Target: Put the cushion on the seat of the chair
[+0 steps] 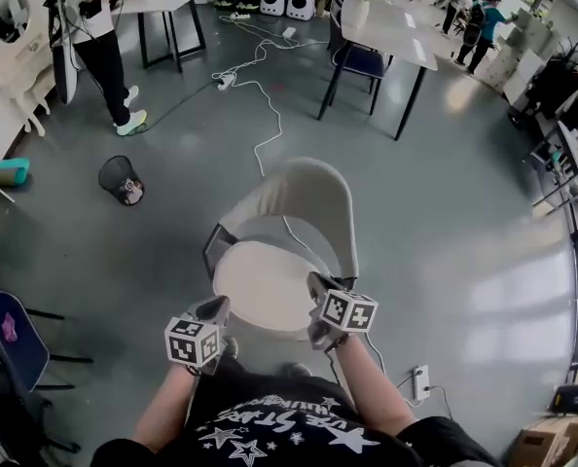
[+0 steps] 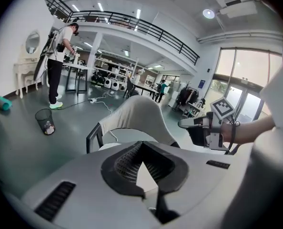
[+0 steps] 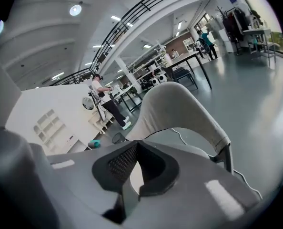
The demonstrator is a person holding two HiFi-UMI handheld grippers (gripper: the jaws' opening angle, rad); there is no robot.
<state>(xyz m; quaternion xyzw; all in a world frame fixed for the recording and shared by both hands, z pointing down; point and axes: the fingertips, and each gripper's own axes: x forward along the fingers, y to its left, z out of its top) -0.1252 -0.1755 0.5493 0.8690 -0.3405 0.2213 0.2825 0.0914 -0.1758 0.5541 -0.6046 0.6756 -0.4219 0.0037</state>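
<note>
A chair with a curved beige backrest (image 1: 304, 197) stands just in front of me on the grey floor. A round cream cushion (image 1: 265, 285) lies flat on its seat. Both grippers hover at the seat's near edge. My left gripper (image 1: 214, 306) is at the cushion's front left and my right gripper (image 1: 318, 282) at its front right. Neither touches it. In the left gripper view the jaws (image 2: 142, 144) meet with nothing between them, the backrest (image 2: 139, 113) beyond, and the right gripper (image 2: 191, 124) alongside. The right gripper (image 3: 137, 144) is likewise shut and empty, facing the backrest (image 3: 175, 109).
A black mesh waste bin (image 1: 121, 179) lies left of the chair. White cables (image 1: 260, 115) run over the floor behind it. A power strip (image 1: 422, 381) lies at my right. A blue chair (image 1: 7, 334) stands at the left edge. A table (image 1: 386, 32) and a person (image 1: 104, 37) are farther back.
</note>
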